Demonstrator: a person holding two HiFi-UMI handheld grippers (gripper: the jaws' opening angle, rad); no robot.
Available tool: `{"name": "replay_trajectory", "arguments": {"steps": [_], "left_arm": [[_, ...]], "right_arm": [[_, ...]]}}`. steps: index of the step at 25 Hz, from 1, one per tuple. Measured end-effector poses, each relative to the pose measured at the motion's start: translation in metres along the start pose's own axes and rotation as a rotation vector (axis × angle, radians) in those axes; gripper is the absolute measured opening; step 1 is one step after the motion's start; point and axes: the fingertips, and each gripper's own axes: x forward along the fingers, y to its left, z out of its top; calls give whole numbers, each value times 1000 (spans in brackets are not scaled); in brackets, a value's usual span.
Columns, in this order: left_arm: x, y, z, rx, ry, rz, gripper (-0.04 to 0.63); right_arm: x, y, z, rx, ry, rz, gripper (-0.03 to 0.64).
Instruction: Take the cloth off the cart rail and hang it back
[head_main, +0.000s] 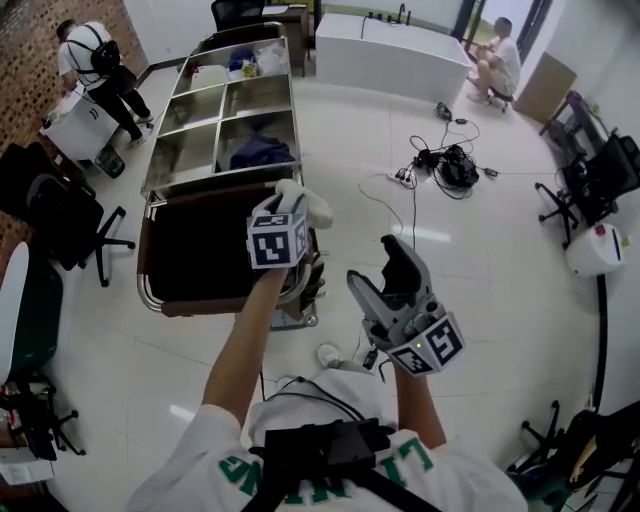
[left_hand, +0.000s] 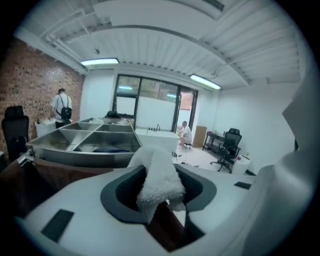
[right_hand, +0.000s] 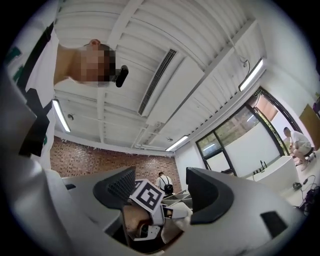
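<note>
Above the near end of the steel cart (head_main: 222, 128), the left hand-held gripper (left_hand: 159, 199) is easing its jaws open with the white cloth (head_main: 304, 200) pinched between them. The right hand-held gripper (head_main: 385, 275) hangs nearby, jaws apart and empty.

You're in a lab or test space with an office fit-out; glossy tile floor (head_main: 500, 290); brick wall (head_main: 30, 60) on one side; glazed partition (left_hand: 150, 107) at the far end; strip lights (left_hand: 100, 62) on a ribbed ceiling; swivel chairs (head_main: 65, 225) scattered around; cables (head_main: 445, 165) loose on the floor; steel cart (head_main: 220, 172) with open bins; long white counter (head_main: 390, 60); two other people (head_main: 95, 65) at the edges.
</note>
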Motion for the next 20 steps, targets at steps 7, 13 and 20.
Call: {"name": "replay_trajectory", "arguments": {"steps": [7, 13, 20], "left_arm": [[35, -19, -52, 128, 230, -52, 461], [18, -14, -38, 112, 130, -108, 563], [-67, -1, 15, -20, -176, -154, 561]], "right_arm": [[8, 2, -7, 31, 6, 21, 336], [13, 0, -12, 50, 16, 22, 336], [30, 0, -27, 53, 71, 35, 336]]}}
